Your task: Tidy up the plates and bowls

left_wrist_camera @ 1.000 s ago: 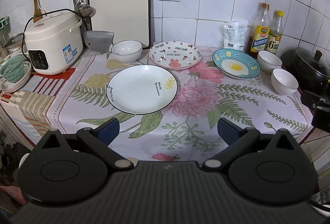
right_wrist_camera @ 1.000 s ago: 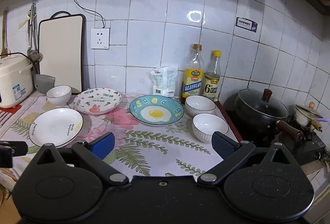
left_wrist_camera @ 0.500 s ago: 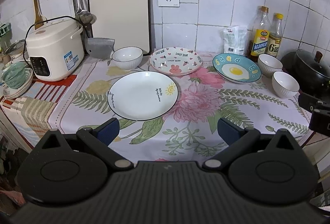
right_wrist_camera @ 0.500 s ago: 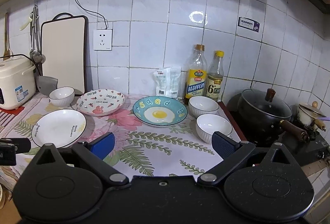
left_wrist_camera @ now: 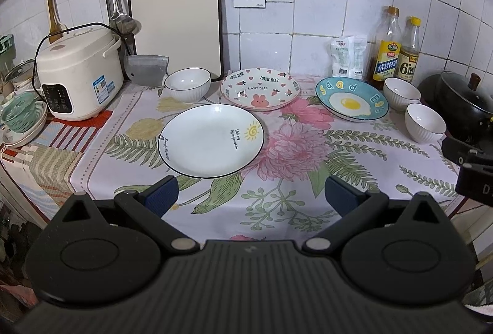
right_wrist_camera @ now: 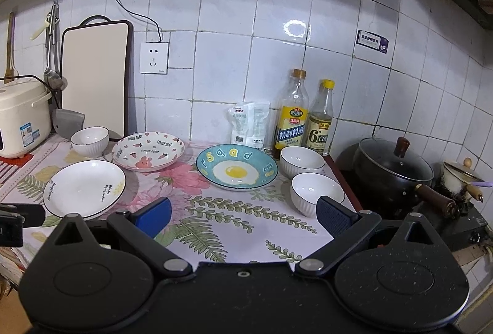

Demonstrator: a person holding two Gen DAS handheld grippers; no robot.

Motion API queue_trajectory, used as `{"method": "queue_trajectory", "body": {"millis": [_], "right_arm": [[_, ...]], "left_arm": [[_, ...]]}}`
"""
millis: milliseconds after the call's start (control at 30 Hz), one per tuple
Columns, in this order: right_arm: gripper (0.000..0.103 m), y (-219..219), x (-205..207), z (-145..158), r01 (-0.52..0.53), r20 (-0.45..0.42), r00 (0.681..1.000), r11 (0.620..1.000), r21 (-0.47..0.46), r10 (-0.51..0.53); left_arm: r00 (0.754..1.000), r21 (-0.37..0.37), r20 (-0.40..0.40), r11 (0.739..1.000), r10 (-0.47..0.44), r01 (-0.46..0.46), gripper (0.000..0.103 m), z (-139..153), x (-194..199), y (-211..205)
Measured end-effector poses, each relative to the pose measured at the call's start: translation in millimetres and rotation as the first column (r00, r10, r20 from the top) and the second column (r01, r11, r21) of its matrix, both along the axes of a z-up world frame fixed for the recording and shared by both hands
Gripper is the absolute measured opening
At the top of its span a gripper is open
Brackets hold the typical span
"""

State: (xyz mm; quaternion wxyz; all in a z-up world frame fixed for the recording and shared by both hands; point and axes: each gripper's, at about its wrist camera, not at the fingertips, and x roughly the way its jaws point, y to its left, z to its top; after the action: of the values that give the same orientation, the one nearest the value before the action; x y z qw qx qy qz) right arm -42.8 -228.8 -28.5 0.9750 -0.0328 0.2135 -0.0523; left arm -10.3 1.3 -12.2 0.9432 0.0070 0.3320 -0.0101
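On the floral cloth lie a white plate with a sun (left_wrist_camera: 211, 139) (right_wrist_camera: 84, 187), a pink bunny plate (left_wrist_camera: 260, 87) (right_wrist_camera: 148, 150) and a blue fried-egg plate (left_wrist_camera: 351, 102) (right_wrist_camera: 236, 170). One white bowl (left_wrist_camera: 188, 84) (right_wrist_camera: 90, 140) stands at the back left. Two white bowls (left_wrist_camera: 402, 93) (left_wrist_camera: 424, 122) (right_wrist_camera: 302, 161) (right_wrist_camera: 317, 194) stand at the right. My left gripper (left_wrist_camera: 251, 195) is open and empty, short of the white plate. My right gripper (right_wrist_camera: 243, 215) is open and empty, in front of the egg plate.
A rice cooker (left_wrist_camera: 78, 74) and dish stack with a green strainer (left_wrist_camera: 20, 115) stand at the left. A cutting board (left_wrist_camera: 175, 14) leans on the wall. Two bottles (left_wrist_camera: 396, 49) and a bag (left_wrist_camera: 348, 57) stand at the back right. A black pot (right_wrist_camera: 393, 171) sits on the stove.
Both grippers have drawn back and risen slightly, so the counter looks a little farther. Both stay open. No dish has moved.
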Motion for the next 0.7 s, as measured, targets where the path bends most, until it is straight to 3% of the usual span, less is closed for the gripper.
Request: {"method": "queue_trajectory", "body": {"millis": [533,700], "right_arm": [[0.102,-0.8,6.3,-3.4,-0.003,-0.02,1.0,1.0,0.005,0.003],[0.102,3.3,7.4,-2.5,-0.107,0.037,0.994,0.994,0.034,0.105]], "left_arm": [[0.999,-0.012,-0.042,1.0,0.016,-0.017,0.103,-4.9,5.9,6.1],[0.997,-0.08,-0.064,0.996,0.034,-0.039,0.103,0.6,12.4,20.5]]}}
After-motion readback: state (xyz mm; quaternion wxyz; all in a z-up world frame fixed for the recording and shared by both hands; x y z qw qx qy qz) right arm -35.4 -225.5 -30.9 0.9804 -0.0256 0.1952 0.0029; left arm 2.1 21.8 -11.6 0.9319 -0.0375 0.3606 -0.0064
